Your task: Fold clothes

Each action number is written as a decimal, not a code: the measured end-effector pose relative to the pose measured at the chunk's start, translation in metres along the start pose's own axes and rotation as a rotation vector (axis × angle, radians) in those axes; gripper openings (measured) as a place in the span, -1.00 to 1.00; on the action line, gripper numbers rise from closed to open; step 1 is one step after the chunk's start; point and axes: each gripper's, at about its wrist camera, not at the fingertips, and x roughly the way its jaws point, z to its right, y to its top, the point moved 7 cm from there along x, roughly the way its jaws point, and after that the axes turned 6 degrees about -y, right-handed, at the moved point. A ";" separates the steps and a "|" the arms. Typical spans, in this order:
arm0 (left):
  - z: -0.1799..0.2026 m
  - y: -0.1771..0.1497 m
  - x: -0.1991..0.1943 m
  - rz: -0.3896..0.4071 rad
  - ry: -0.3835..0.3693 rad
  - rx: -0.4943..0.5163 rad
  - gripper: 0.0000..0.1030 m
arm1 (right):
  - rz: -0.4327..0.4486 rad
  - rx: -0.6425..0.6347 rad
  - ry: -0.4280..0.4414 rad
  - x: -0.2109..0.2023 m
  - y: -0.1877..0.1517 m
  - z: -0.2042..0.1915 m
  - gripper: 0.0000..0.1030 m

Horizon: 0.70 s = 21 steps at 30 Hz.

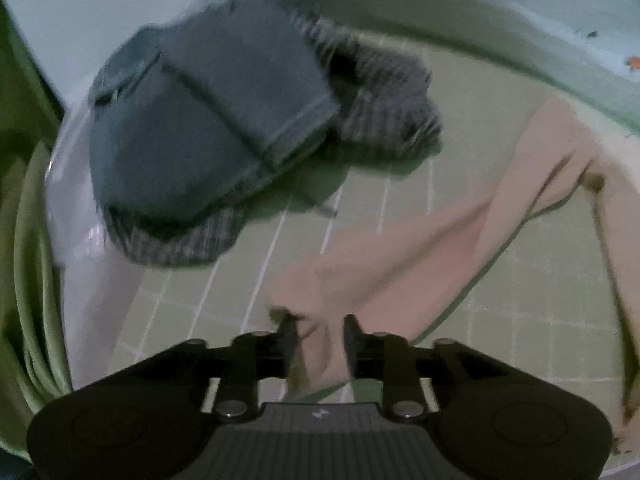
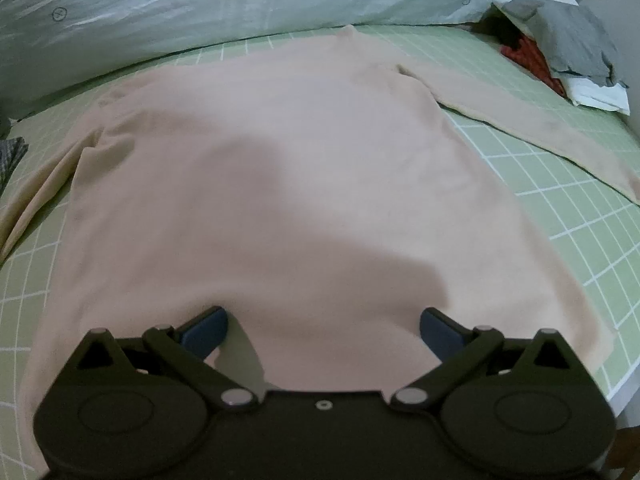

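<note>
A beige long-sleeved top point(image 2: 288, 184) lies flat on the green checked bed sheet point(image 2: 560, 208), its right sleeve point(image 2: 540, 128) stretched out to the side. My right gripper point(image 2: 323, 330) is open and empty, low over the top's near hem. In the left wrist view my left gripper point(image 1: 318, 338) is shut on the end of the top's left sleeve point(image 1: 400, 256) and holds it lifted above the sheet point(image 1: 500, 320).
A pile of folded clothes, dark blue jeans point(image 1: 208, 120) over grey checked cloth point(image 1: 384, 100), lies at the far left. A pale patterned pillow point(image 2: 240, 12) lies along the back. Crumpled grey and red clothes point(image 2: 560, 44) sit at the back right. The bed edge point(image 2: 624, 392) is at right.
</note>
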 end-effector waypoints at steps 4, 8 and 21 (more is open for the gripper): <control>0.022 0.013 -0.004 0.044 -0.101 0.056 0.08 | 0.009 -0.003 0.003 0.001 0.000 0.002 1.00; 0.046 0.010 0.015 -0.002 -0.145 0.145 0.16 | 0.014 -0.004 0.003 0.001 0.000 0.001 1.00; 0.052 0.002 0.042 -0.047 -0.156 0.280 -0.83 | 0.036 0.017 -0.013 -0.002 -0.005 -0.002 1.00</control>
